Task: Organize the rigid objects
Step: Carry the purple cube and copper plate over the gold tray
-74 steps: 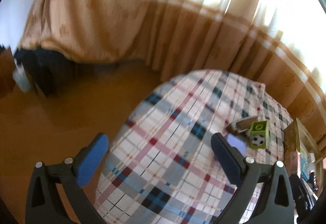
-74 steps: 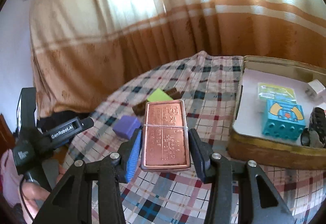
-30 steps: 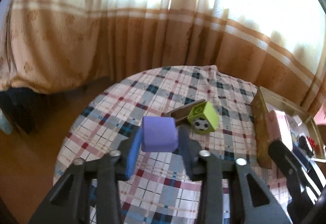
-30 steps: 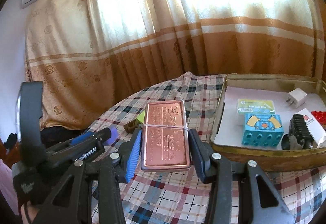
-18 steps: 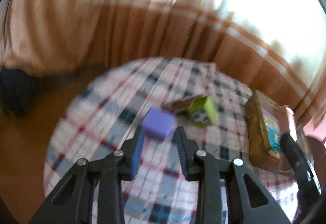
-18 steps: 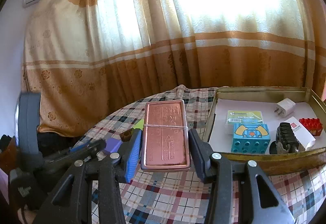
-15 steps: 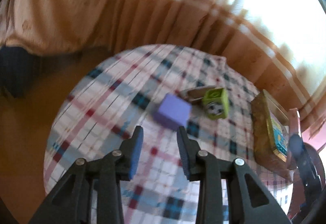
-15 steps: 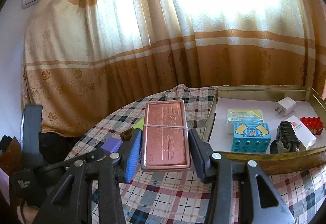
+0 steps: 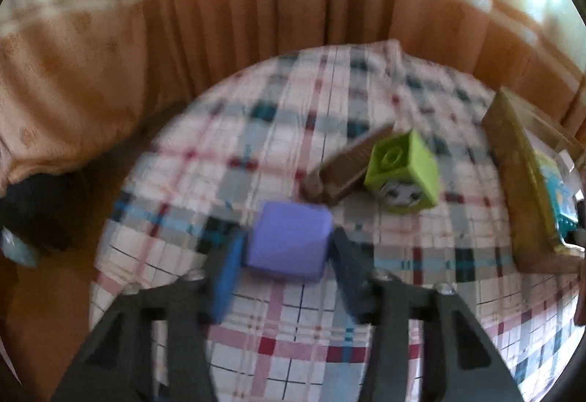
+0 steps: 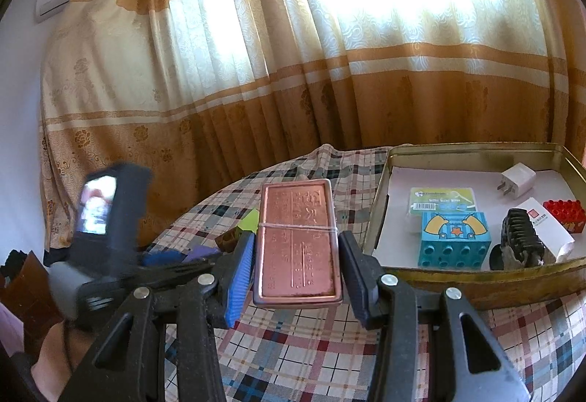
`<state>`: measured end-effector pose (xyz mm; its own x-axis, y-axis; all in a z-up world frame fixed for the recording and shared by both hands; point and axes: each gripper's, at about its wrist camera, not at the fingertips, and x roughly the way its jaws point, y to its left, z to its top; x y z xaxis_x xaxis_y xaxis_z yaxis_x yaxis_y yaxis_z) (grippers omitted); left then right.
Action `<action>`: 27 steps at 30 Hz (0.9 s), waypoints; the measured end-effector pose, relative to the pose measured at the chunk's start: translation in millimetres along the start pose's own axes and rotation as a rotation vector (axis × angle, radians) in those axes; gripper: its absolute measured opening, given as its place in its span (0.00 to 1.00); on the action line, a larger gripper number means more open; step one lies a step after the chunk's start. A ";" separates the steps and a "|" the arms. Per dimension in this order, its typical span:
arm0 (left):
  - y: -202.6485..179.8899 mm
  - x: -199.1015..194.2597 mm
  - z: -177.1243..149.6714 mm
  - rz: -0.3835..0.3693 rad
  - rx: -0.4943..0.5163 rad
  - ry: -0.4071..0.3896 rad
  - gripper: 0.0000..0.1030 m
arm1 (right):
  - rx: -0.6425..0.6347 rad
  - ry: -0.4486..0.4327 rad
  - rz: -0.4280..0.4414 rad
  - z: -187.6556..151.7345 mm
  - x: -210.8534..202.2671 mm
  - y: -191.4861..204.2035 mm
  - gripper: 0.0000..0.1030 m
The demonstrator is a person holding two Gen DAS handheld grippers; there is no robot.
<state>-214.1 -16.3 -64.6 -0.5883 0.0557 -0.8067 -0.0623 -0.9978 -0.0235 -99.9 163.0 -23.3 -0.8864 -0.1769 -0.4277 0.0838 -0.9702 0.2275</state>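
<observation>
My left gripper (image 9: 287,255) has its jaws against both sides of a purple cube (image 9: 289,241) on the plaid tablecloth; the view is blurred. A green toy block (image 9: 403,171) and a brown flat piece (image 9: 344,169) lie just beyond it. My right gripper (image 10: 296,266) is shut on a copper-coloured metal case (image 10: 296,237) with a rubber band round it, held above the table, left of the gold tin tray (image 10: 476,281).
The tray holds a teal block (image 10: 454,244), a white plug (image 10: 518,180), a red brick (image 10: 566,215), a white box and a black clip. The tray's wall (image 9: 520,189) shows at the left view's right. Curtains hang behind the round table (image 9: 293,336).
My left gripper lost the purple cube about half a second ago and has closed in around it again on the table. My right gripper keeps holding the copper case and has barely moved.
</observation>
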 end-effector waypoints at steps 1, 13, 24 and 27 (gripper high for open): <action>2.7 0.7 -0.2 0.004 -0.010 0.000 0.39 | 0.001 0.000 0.000 0.1 0.2 0.0 0.48; 7.8 -35.2 -18.1 -0.090 -0.080 -0.138 0.38 | -0.005 -0.043 -0.016 0.8 -7.3 0.8 0.48; -28.6 -61.5 -21.6 -0.039 -0.001 -0.183 0.38 | 0.077 -0.040 -0.014 0.9 -10.7 -15.2 0.48; -35.9 -65.0 -23.1 -0.031 0.015 -0.190 0.38 | 0.098 -0.025 -0.018 0.0 -13.4 -21.7 0.48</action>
<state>-155.0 15.1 -24.9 -0.7273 0.0936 -0.6799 -0.0936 -0.9949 -0.0368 -89.8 186.4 -22.5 -0.8987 -0.1538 -0.4107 0.0235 -0.9520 0.3051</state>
